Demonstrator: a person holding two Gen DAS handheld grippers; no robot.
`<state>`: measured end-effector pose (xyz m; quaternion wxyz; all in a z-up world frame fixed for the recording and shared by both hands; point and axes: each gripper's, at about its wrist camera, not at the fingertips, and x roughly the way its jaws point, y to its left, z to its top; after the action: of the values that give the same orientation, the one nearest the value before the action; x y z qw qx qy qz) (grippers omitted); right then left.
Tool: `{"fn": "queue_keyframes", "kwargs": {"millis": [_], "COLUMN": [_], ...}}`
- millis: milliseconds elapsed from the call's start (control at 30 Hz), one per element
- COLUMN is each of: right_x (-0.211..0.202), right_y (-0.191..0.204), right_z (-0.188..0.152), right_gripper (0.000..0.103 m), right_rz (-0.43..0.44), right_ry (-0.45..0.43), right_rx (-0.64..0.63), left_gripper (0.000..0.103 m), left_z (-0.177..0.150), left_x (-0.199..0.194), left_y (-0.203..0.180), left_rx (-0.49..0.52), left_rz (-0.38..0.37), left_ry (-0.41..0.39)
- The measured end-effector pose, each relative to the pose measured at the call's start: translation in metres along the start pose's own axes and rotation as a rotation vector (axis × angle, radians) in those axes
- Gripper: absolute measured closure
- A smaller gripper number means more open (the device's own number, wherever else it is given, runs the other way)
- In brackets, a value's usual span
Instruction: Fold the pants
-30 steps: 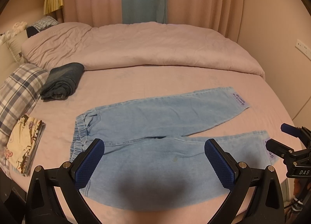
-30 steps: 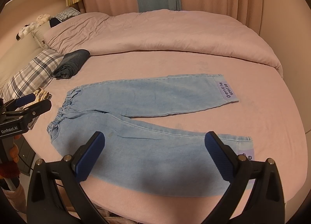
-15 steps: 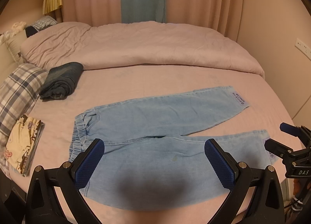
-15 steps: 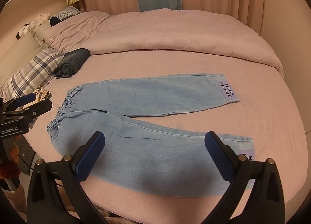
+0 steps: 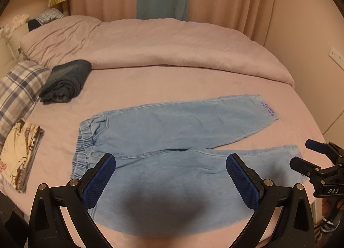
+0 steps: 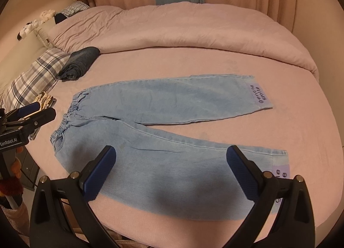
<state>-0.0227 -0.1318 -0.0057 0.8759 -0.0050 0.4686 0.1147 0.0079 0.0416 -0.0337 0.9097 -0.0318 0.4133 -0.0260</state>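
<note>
Left wrist view: my left gripper (image 5: 171, 180) hovers spread wide, empty, over light-blue denim pants (image 5: 172, 132) lying flat on pink bed sheet (image 5: 150, 84), waistband left, legs splayed right. Far cuff patch (image 5: 267, 108) has print, unreadable here. My right gripper (image 5: 307, 155) at right edge reads "DAS".

Right wrist view: my right gripper (image 6: 172, 170) spread wide, empty, above near leg. Far cuff patch (image 6: 259, 94) reads "gentle smile". My left gripper (image 6: 32, 111) at left, fingers apart, marked "GenRobot.AI". Folded dark jeans (image 6: 79, 63) beside plaid pillow (image 6: 32, 76).
</note>
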Motion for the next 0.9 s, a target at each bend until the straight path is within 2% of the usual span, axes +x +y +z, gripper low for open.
{"fn": "queue_keyframes", "kwargs": {"millis": [167, 233, 400, 500, 700, 833, 900], "right_x": [0.022, 0.035, 0.076, 0.105, 0.174, 0.226, 0.248], "right_y": [0.011, 0.017, 0.035, 0.046, 0.064, 0.076, 0.080], "right_z": [0.009, 0.014, 0.031, 0.047, 0.090, 0.117, 0.128], "right_gripper": [0.000, 0.000, 0.000, 0.000, 0.000, 0.000, 0.000], "right_rz": [0.068, 0.108, 0.171, 0.181, 0.234, 0.177, 0.169], "right_ry": [0.021, 0.033, 0.060, 0.069, 0.106, 0.150, 0.181], "right_rx": [-0.038, -0.061, -0.125, -0.168, -0.247, -0.345, -0.367], "left_gripper": [0.000, 0.000, 0.000, 0.000, 0.000, 0.000, 0.000], "left_z": [-0.001, -0.001, 0.002, 0.007, 0.016, 0.019, 0.019], "left_x": [0.021, 0.035, 0.075, 0.093, 0.140, 0.168, 0.178], "left_y": [0.035, 0.056, 0.117, 0.149, 0.204, 0.228, 0.239], "left_rx": [-0.084, -0.138, -0.205, -0.221, -0.270, -0.300, -0.322], "left_rz": [-0.052, -0.049, 0.099, 0.152, 0.090, 0.075, 0.103], "left_ry": [0.008, 0.019, 0.050, 0.061, 0.111, 0.149, 0.161]}}
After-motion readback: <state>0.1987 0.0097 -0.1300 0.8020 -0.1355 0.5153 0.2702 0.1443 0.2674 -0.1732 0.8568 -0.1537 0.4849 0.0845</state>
